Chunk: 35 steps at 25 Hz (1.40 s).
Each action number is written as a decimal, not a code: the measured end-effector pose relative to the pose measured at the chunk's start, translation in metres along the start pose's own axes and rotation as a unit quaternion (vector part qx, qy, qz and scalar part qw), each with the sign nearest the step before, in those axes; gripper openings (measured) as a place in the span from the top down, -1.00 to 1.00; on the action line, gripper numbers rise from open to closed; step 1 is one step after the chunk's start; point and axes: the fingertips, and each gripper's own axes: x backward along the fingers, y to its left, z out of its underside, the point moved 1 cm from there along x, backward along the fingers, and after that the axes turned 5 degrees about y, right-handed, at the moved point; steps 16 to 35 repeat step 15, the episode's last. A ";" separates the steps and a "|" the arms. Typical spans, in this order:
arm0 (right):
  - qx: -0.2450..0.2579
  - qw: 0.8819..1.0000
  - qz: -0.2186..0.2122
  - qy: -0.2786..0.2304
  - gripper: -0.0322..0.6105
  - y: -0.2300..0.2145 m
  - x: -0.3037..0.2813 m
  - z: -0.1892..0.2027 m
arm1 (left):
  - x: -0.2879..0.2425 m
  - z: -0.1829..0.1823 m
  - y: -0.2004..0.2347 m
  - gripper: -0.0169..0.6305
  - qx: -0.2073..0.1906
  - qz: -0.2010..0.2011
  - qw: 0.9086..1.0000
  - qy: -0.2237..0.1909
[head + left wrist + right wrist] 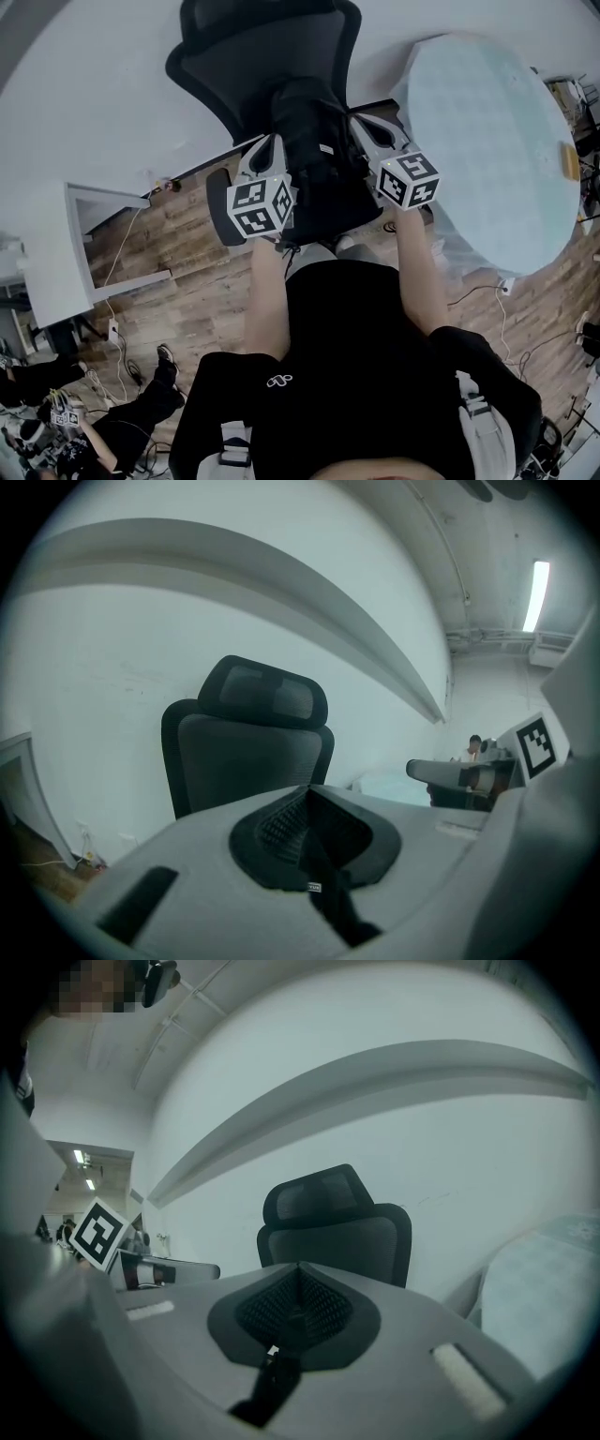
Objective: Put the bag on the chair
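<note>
A black bag (309, 141) hangs between my two grippers over the seat of the black office chair (272, 47). The left gripper (274, 142) is shut on a black strap (333, 892) of the bag on its left side. The right gripper (362, 124) is shut on another strap (272, 1382) on its right side. In both gripper views the chair's backrest (248, 752) (337, 1222) stands just ahead, upright against the white wall. The bag's lower part hides most of the seat in the head view.
A round pale-blue table (497, 150) stands close on the chair's right. A white desk (66, 253) is at the left. Cables lie on the wooden floor (187, 272). A person's legs (131, 412) show at the lower left.
</note>
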 end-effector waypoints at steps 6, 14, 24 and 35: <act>0.010 1.000 0.005 0.007 0.88 -0.002 -0.002 0.001 | -0.007 0.000 0.000 0.94 0.011 0.016 1.000 -0.007; 0.018 1.000 0.004 0.015 0.88 -0.014 -0.009 0.002 | -0.027 -0.003 -0.002 0.94 0.018 0.027 0.999 -0.007; 0.018 1.000 0.004 0.015 0.87 -0.016 -0.010 0.002 | -0.031 -0.003 -0.002 0.94 0.019 0.027 0.999 -0.006; 0.018 1.000 0.004 0.015 0.87 -0.016 -0.010 0.002 | -0.031 -0.003 -0.002 0.94 0.019 0.027 0.999 -0.006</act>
